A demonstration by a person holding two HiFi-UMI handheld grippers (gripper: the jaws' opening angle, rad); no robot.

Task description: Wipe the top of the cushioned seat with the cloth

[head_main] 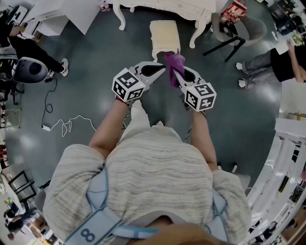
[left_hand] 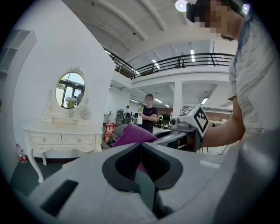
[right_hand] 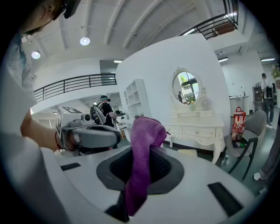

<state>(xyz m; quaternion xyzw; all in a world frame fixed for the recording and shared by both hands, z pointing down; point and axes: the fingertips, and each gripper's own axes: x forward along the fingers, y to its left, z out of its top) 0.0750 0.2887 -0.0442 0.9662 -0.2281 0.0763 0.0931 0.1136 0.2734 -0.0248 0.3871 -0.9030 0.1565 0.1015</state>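
Purple cloth (head_main: 175,63) clamped in right claw (head_main: 174,72), left claw (head_main: 162,70) closed beside it, cream cushioned seat (head_main: 165,36) beyond

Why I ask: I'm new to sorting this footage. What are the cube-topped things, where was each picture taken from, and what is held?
A person holds hand tongs in each hand; the patterned cubes are part of them. One picture looks down from a camera on the person's head; the other two come from cameras on the left tongs and right tongs. The right tongs are clamped on a purple cloth. The left tongs are closed beside it, apparently empty. Ahead on the floor stands the cream cushioned seat, before a white dressing table; the cloth is not on it yet.
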